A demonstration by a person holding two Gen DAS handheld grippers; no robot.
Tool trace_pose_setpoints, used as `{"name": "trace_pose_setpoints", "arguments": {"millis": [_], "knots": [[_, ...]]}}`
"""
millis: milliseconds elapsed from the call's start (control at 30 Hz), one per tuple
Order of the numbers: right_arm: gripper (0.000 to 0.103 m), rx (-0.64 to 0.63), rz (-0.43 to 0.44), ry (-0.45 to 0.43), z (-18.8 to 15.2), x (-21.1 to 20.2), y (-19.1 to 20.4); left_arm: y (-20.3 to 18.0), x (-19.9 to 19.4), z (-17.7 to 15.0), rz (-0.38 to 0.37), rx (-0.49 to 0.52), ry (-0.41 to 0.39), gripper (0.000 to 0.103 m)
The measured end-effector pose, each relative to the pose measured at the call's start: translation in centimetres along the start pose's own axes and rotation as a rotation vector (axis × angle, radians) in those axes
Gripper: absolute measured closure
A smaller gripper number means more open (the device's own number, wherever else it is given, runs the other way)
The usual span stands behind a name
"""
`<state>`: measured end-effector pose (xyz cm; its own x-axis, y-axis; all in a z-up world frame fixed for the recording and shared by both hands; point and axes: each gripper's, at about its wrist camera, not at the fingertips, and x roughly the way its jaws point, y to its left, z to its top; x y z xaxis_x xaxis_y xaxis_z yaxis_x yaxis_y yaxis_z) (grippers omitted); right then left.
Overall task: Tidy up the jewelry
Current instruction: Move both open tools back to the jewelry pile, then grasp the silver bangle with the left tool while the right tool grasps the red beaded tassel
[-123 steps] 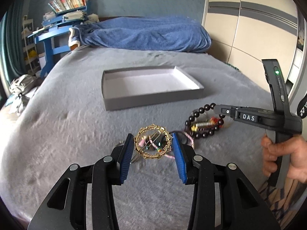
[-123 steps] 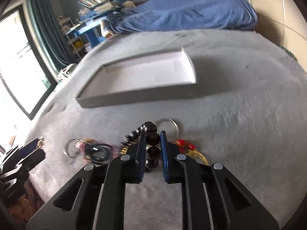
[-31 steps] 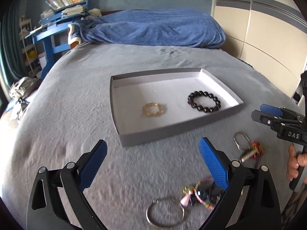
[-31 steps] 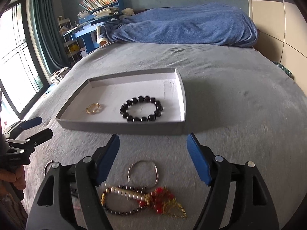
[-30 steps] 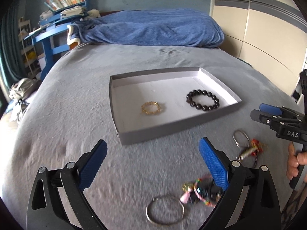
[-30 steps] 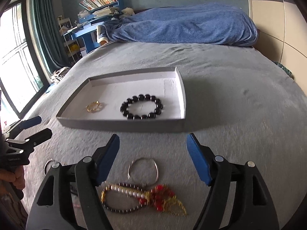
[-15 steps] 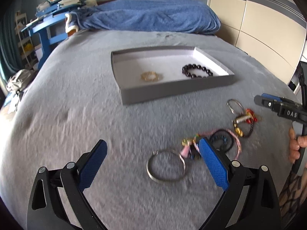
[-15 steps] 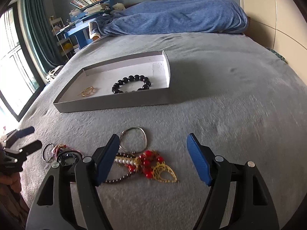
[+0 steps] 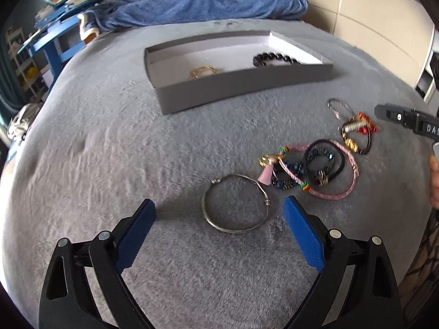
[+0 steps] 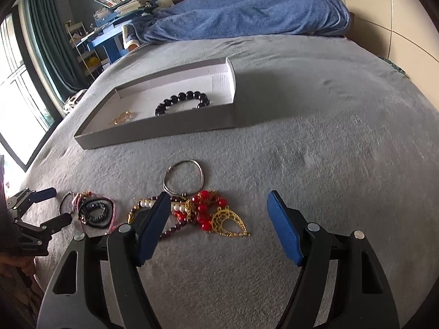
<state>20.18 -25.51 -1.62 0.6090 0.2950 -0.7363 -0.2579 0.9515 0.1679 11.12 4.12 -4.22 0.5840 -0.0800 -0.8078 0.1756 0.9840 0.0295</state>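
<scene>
A grey shallow box on the bed holds a gold bracelet and a black bead bracelet. My left gripper is open and empty, just short of a silver bangle. A pink cord and black bracelets lie right of it. My right gripper is open and empty over a red bead and gold pendant piece, with another silver bangle beyond it.
A blue blanket lies at the head of the grey bed. A blue shelf with books stands at the back left. Cupboard doors are on the right. The other gripper shows in each view.
Both grippers have drawn back from the box and come down toward the loose jewelry. Four seconds ago they held the gold and black bead bracelets, which now lie in the box.
</scene>
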Motion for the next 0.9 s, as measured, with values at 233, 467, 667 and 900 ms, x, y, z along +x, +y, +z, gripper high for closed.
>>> {"name": "trace_pose_setpoints", "arguments": {"millis": [233, 467, 667, 900], "knots": [[0.031, -0.019, 0.002, 0.023, -0.4, 0.6, 0.3, 0.0, -0.3, 0.4, -0.006, 0.008, -0.003, 0.051], [0.033, -0.013, -0.016, 0.057, -0.9, 1.2, -0.2, 3.1, -1.8, 1.0, 0.015, -0.125, -0.049, 0.051], [0.037, 0.014, -0.025, 0.046, -0.9, 0.7, -0.8, 3.5, -2.1, 1.3, 0.004, -0.148, -0.059, 0.051], [0.047, 0.09, -0.045, 0.034, -0.7, 0.5, -2.8, 3.1, -2.0, 1.6, -0.004, -0.141, -0.065, 0.051]]}}
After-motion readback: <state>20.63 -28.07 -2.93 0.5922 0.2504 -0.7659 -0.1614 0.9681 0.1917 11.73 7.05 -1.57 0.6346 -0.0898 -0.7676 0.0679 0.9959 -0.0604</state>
